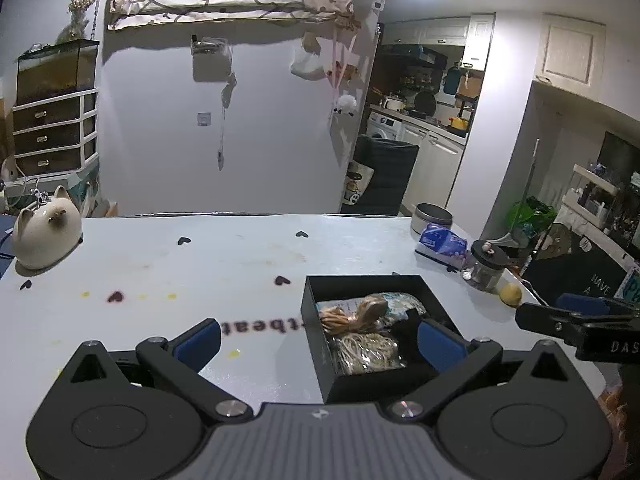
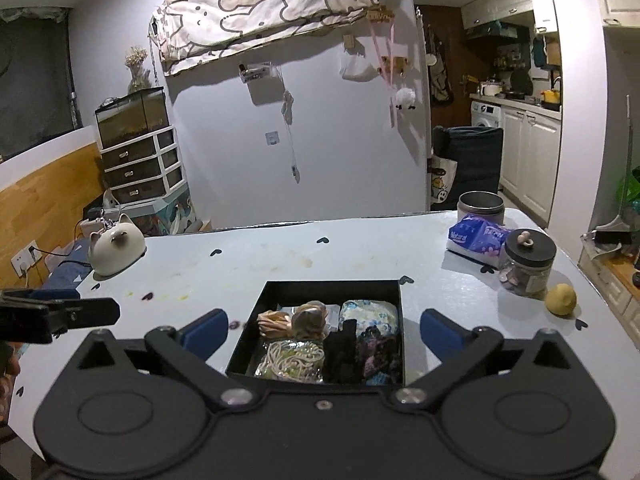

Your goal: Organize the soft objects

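Black box (image 2: 394, 320): rigid, holds soft bundles.
Cream cord bundle (image 2: 294, 358): light, limp; pinch mid-coil.
Left gripper (image 1: 320, 338): wide, empty.
Right gripper (image 2: 323, 330): wide, empty.

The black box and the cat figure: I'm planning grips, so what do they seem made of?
Black box: probably stiff cardboard or thin plastic, matte; thin straight walls, no shine. Cat figure: likely glazed ceramic, cream and glossy, with smooth rounded highlights. Both grippers are open and empty.

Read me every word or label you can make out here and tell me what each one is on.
"Natural": tissue pack.
"HAVE A": dark board, rest cut off.
"DAS": right gripper, cut off.
"tbeat", upside down: tablecloth, start hidden behind the left gripper.
Other print on the tissue pack: too blurred.
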Available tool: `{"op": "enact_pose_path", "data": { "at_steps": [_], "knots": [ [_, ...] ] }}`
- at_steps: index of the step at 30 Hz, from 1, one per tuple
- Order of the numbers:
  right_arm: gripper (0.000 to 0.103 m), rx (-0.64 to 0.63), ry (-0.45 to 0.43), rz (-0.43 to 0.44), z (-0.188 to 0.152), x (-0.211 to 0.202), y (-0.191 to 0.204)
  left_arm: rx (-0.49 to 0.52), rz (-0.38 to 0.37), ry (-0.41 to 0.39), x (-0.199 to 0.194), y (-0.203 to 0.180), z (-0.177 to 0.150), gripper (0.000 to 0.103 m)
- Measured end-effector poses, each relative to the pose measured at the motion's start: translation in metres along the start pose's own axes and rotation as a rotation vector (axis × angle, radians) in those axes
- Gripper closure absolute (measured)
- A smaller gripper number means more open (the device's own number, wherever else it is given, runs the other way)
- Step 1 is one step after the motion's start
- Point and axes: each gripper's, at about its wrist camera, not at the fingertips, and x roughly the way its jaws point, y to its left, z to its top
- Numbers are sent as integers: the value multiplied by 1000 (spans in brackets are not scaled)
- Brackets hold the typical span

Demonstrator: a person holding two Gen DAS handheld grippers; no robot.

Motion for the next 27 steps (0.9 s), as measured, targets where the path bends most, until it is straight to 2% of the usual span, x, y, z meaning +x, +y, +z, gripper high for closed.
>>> {"op": "enact_pose_path", "data": {
  "at_steps": [5, 16, 27],
  "knots": [
    [0, -5, -12, -14, -11, -16, 9, 0, -12, -9, -16, 0, -16, 0],
    [0, -40, -38, -36, -34, -40, 28, 9, 66, -14, -38, 8, -42, 0],
    [0, -51, -48, -43, -42, -45, 36, 11, 80, -3, -48, 15, -54, 0]
  ]
}}
